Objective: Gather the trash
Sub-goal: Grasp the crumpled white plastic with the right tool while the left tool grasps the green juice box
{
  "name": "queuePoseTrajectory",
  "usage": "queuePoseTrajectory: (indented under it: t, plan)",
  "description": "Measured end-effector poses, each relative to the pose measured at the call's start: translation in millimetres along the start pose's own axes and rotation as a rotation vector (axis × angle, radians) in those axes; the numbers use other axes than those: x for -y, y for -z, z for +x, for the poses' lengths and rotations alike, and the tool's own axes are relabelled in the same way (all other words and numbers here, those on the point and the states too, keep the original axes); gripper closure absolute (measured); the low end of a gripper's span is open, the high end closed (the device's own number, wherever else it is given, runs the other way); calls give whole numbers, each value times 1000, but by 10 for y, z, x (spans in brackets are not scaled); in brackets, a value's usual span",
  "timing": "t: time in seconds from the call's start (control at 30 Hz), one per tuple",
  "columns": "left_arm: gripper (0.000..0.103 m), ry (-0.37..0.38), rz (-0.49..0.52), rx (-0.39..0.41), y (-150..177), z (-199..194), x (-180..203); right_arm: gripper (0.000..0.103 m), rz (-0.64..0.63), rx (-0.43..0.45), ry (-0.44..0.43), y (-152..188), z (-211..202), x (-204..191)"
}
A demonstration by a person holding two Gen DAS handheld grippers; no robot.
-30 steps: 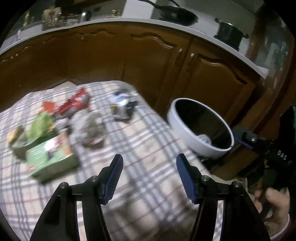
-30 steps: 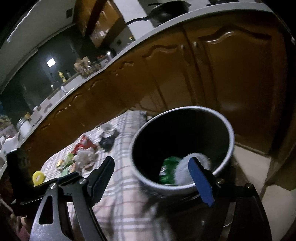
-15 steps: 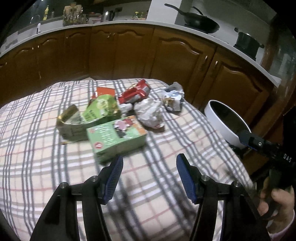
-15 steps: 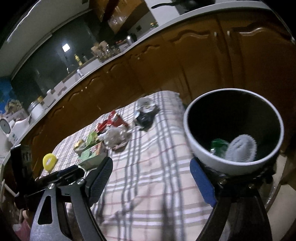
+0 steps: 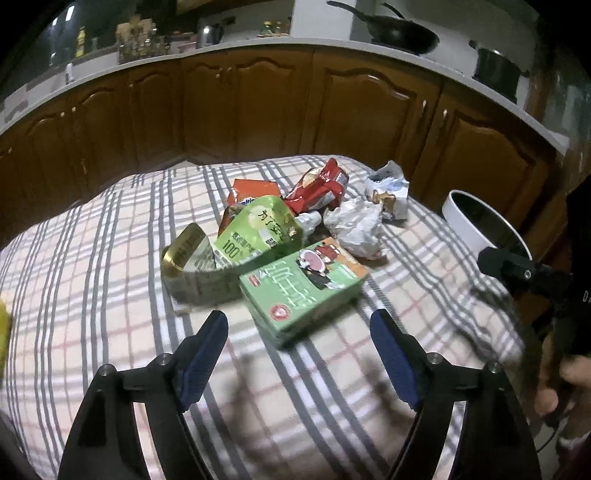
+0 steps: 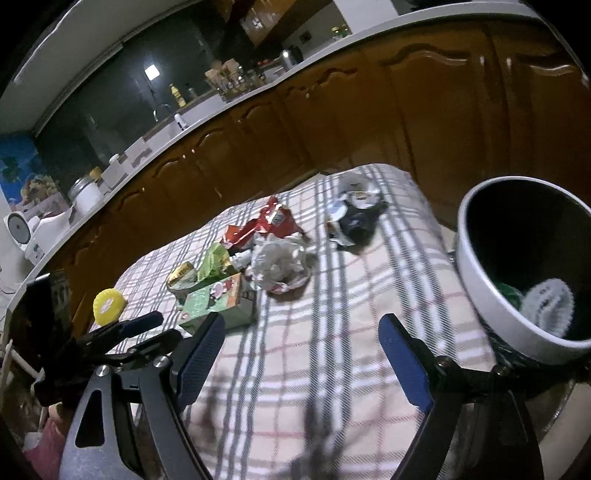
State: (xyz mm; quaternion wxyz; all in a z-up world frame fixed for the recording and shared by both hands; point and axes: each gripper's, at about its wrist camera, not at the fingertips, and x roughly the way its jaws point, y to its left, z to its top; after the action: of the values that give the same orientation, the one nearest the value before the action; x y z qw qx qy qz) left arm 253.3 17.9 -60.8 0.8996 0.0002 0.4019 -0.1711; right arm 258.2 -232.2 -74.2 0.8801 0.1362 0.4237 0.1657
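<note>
Trash lies in a heap on the plaid tablecloth (image 5: 110, 295): a green carton (image 5: 301, 288), a green pouch (image 5: 258, 229), a gold-rimmed wrapper (image 5: 184, 254), a red wrapper (image 5: 319, 186), crumpled foil (image 5: 356, 225) and a blue-white wrapper (image 5: 388, 188). The white trash bin (image 6: 517, 288) stands at the table's right edge and holds green and white scraps. My left gripper (image 5: 299, 350) is open and empty, just short of the green carton. My right gripper (image 6: 303, 354) is open and empty over the cloth, left of the bin.
Brown kitchen cabinets (image 5: 258, 103) under a white counter run behind the table. A wok (image 5: 399, 33) and a pot (image 5: 495, 70) sit on the counter. A yellow ring (image 6: 107, 302) lies at the table's left end. The right gripper's body shows in the left wrist view (image 5: 532, 277).
The left view has swung from the bin to the trash heap and closed in on the green carton. The right gripper has backed away from the bin, leftward over the cloth. Both stay open.
</note>
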Motion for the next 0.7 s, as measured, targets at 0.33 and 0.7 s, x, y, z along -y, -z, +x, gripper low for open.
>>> queuePoseTrajectory:
  t: [0.33,0.7]
  plan:
    - [22,26,99,-17,-164,333,-72,39,-1,-49,-33,-249,494,-139]
    - [41,49,167,-26,-132,468,88,83,-25,-102,-37,-287,797,-173]
